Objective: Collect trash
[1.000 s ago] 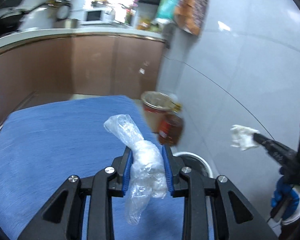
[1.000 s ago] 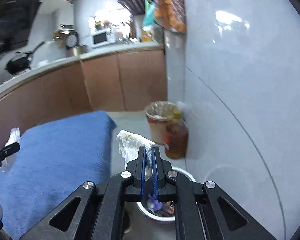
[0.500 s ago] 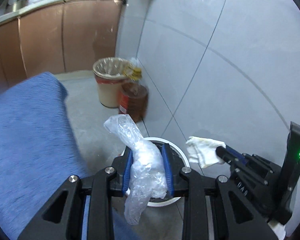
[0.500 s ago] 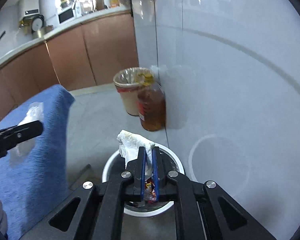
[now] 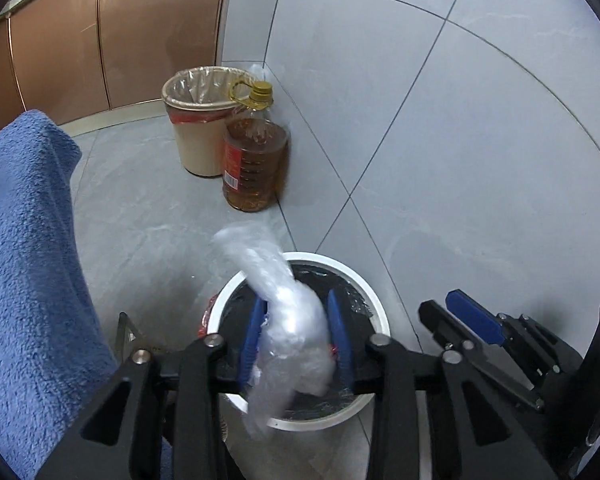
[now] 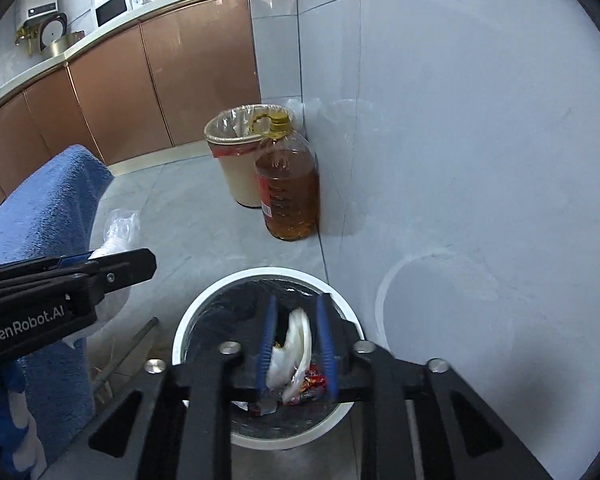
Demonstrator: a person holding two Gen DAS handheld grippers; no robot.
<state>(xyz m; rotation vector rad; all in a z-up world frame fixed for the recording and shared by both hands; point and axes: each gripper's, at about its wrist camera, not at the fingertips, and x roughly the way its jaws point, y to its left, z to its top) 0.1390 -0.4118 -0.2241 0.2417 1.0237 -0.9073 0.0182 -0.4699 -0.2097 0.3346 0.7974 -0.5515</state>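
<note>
My left gripper had its jaws parting, a moderate gap between the blue pads, and the crumpled clear plastic bag was blurred between them, tilted and slipping downward; I judged it no longer pinched, though it may have brushed the left pad. My right gripper was opening too, its jaws narrower, and the white tissue wad hung loose between the pads with daylight on both sides, dropping toward the wrappers below.

Both pieces handled as I would expect of such litter: nearly weightless, soft, crushable, nothing to break. The bag was slick film that springs back and clings, so I judged it best taken across its bunched middle, where the folds give the pads something to bite. The tissue was limp and slightly grippy; any thick fold would serve.

Directly beneath both sets of jaws stood the white-rimmed bin with its black liner, near me on the grey tile floor, already holding coloured wrappers. To the left hung the blue towel, draped over an edge. Farther off, against the tiled wall on the right, stood a large bottle of amber oil, touching or just beside a beige bin lined with clear plastic. Beyond those ran the copper-coloured cabinets.
</note>
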